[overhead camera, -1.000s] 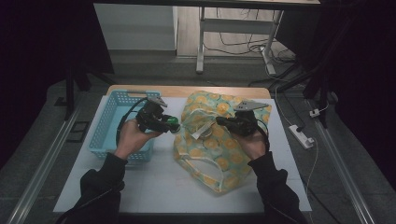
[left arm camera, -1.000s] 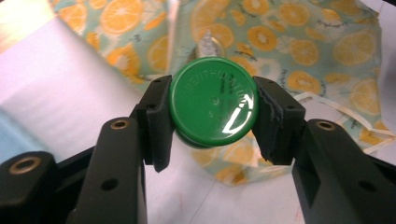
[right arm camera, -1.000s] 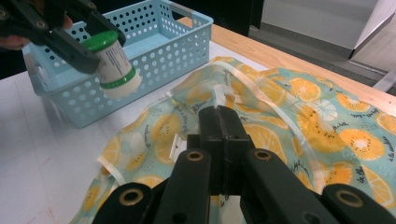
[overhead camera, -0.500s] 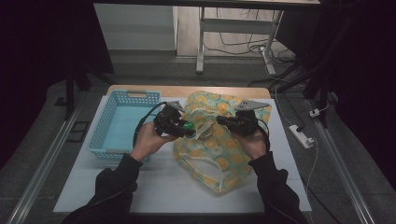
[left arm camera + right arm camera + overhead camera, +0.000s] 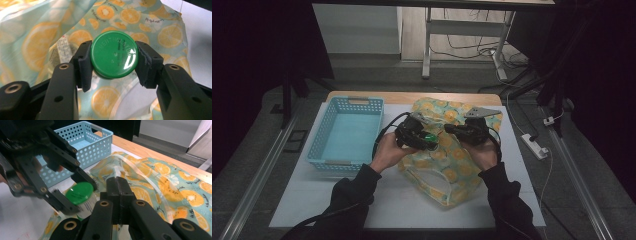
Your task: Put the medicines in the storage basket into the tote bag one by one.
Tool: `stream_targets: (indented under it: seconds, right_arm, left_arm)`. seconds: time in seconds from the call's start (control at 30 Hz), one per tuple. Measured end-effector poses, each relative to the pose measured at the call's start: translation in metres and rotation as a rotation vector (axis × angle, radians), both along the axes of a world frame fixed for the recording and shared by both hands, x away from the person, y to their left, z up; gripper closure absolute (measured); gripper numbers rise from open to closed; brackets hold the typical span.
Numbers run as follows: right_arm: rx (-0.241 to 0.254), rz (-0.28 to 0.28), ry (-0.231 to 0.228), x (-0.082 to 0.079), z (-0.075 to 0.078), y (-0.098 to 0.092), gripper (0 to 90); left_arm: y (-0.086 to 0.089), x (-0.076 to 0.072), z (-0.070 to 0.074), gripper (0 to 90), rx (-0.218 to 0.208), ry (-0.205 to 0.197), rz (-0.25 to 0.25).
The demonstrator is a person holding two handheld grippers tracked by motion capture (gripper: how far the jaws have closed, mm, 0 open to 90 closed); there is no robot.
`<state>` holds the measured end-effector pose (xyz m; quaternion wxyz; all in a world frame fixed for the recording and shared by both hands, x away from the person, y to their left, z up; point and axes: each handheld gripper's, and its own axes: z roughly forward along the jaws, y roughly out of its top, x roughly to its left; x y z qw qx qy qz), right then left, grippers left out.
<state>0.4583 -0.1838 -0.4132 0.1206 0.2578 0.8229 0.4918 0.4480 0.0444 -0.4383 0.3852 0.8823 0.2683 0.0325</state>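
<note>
The jar (image 5: pixel 114 58), with its round green lid facing the left gripper view, sits clamped between the two pads of the left gripper (image 5: pixel 114 62); each pad presses against the lid's rim, one at nine o'clock and one at three o'clock of it. In the high view the jar (image 5: pixel 430 138) hangs over the bag (image 5: pixel 452 170), near that bag's ten-o'clock part, at about the table's centre. In the right gripper view the jar (image 5: pixel 80 192) shows its green lid and a pale label below it, held by the left gripper (image 5: pixel 75 195) at roughly nine o'clock of the right gripper's own jaws.

The bag is thin plastic printed with orange slices on pale teal, lying crumpled on the white table (image 5: pixel 312 200). In the right gripper view a whitish strip of its mouth (image 5: pixel 117 170) rises just above the jaw tips. The right gripper (image 5: pixel 117 185) has its jaws pressed together, clenched on a fold of the bag (image 5: pixel 160 182) there. In the high view the right gripper (image 5: pixel 451 130) is at three o'clock of the jar, near it, and the left gripper (image 5: pixel 427 140) faces it.

At nine o'clock of the bag stands a blue basket (image 5: pixel 327 130), apart from the hands. In the right gripper view the basket (image 5: pixel 95 147) lies behind the left gripper, at eleven o'clock.
</note>
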Motion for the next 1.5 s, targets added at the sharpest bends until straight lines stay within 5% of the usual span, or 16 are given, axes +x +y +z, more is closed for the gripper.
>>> stream_targets:
  seconds: [0.67,1.5]
  right_arm:
    - [-0.008,-0.015,-0.001,0.003,-0.001,-0.004,90.0]
    - [-0.02,-0.039,0.01,0.008,-0.007,-0.008,90.0]
  left_arm:
    - [-0.033,0.024,-0.034,51.5,-0.021,-0.007,0.028]
    - [-0.052,0.04,-0.059,51.5,0.081,-0.038,0.075]
